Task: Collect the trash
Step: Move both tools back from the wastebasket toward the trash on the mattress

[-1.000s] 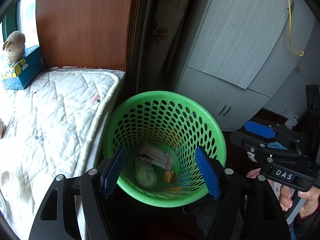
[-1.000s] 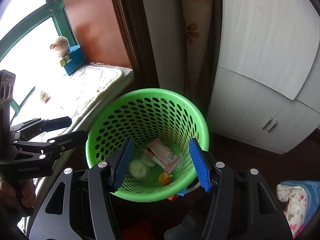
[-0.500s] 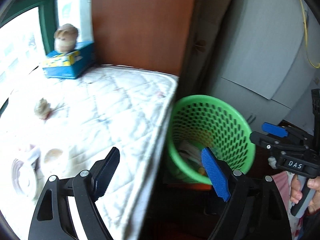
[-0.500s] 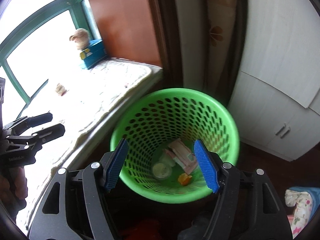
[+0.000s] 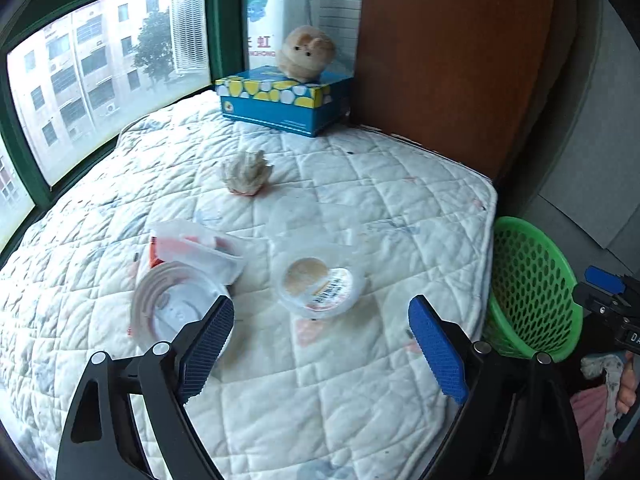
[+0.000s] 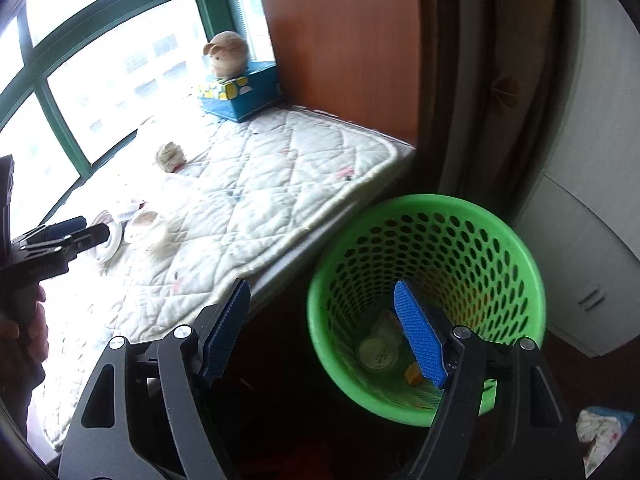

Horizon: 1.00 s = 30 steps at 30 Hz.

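Now the left gripper (image 5: 320,352) is held over the quilted mattress (image 5: 360,184), its fingers spread wide, having just been opening, nothing between them. Just beyond them lies a sealed plastic cup (image 5: 320,286), near the mattress's right edge. Likewise the right gripper (image 6: 324,336) is held open and empty at the green basket (image 6: 500,236) rim.

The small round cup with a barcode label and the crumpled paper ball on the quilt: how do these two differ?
The small round cup is smooth, clear plastic with a printed label; the crumpled paper ball is wrinkled and greyish-white. The cup lies nearer the left gripper; the ball lies farther back, toward the blue tissue box. Both rest loose on the quilt, outside the green basket.
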Motion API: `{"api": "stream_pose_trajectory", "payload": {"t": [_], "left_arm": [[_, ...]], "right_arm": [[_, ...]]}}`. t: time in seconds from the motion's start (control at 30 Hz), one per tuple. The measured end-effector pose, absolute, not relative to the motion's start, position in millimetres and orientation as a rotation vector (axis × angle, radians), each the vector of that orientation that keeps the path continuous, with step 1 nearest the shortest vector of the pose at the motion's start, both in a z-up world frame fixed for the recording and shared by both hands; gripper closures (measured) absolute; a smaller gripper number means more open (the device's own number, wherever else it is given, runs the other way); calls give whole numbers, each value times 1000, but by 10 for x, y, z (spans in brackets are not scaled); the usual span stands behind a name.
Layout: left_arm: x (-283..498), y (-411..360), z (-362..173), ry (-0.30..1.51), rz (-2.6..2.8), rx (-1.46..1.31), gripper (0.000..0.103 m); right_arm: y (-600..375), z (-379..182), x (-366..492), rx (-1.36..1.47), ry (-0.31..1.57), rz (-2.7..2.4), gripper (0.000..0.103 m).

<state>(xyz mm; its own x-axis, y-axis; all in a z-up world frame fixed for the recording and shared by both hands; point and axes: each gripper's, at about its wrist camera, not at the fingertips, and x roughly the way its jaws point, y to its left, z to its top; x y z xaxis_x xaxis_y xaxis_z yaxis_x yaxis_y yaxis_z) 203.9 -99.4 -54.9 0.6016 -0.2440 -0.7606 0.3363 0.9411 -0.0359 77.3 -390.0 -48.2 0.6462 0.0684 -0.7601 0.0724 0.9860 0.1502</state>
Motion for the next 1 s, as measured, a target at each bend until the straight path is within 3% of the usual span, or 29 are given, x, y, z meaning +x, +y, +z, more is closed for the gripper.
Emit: {"api": "stream_pose_trajectory", "payload": {"t": [0.2, 0.77, 0.93, 1.0], "left_arm": [[2304, -625, -562, 858, -281, 125, 9], [2887, -362, -935, 899, -337, 171, 9], [2933, -374, -965, 884, -376, 183, 10], [2933, -385, -978, 879, -394, 189, 16]], "right_arm": [[-3612, -467, 914, 144, 875, 43, 28], [-3036, -595, 1320, 111, 925, 135, 27], [-2889, -658, 1402, 99, 940, 159, 27], [-2844, -684, 1432, 93, 947, 165, 27]]}}
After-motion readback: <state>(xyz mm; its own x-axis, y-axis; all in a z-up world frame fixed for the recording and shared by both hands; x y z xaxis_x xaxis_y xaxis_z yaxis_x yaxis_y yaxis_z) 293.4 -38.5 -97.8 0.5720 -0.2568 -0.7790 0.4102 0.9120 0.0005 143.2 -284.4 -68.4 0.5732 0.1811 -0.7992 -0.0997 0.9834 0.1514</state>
